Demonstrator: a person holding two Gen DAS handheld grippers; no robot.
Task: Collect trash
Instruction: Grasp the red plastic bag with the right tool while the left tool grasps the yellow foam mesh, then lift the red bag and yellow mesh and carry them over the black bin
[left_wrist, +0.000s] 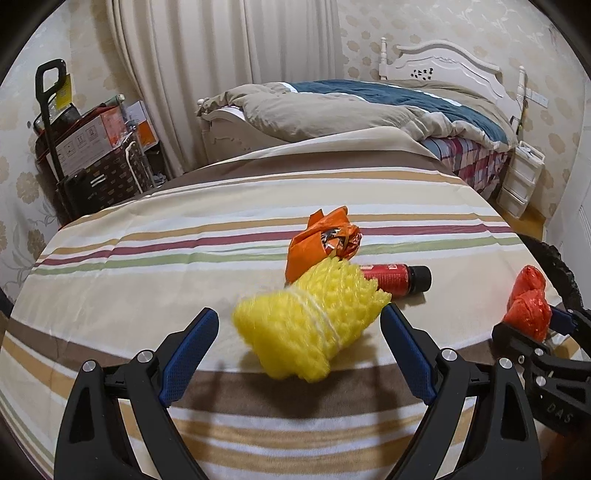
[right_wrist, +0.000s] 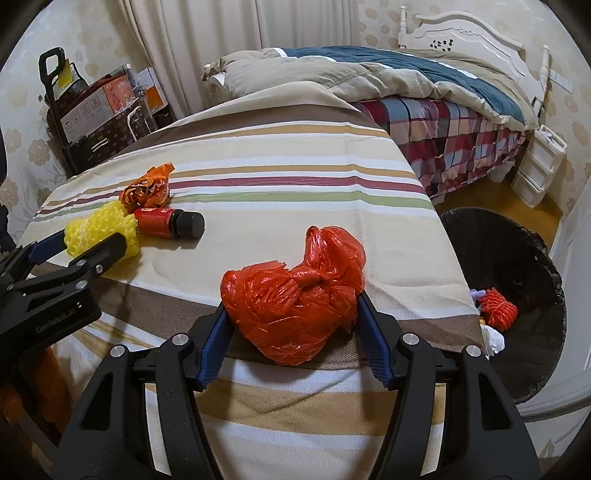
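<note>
Right tongs (right_wrist: 291, 314) clamped on red plastic bag (right_wrist: 295, 299); left tongs (left_wrist: 299, 321) spread apart around yellow foam net (left_wrist: 310, 325).
Both tongs reach forward, low over the striped tabletop (right_wrist: 277, 173). Net sits between the left fingers, contact unclear. Orange wrapper (left_wrist: 325, 240) and red bottle (left_wrist: 395, 278) lie just behind it. Black trash bin (right_wrist: 517, 280) stands right of the tabletop, red net (right_wrist: 496, 312) inside.

yellow foam net (left_wrist: 308, 325) beside red bottle (left_wrist: 397, 278) lying flat | orange wrapper (left_wrist: 323, 242) crumpled | knotted red bag (right_wrist: 295, 295)
</note>
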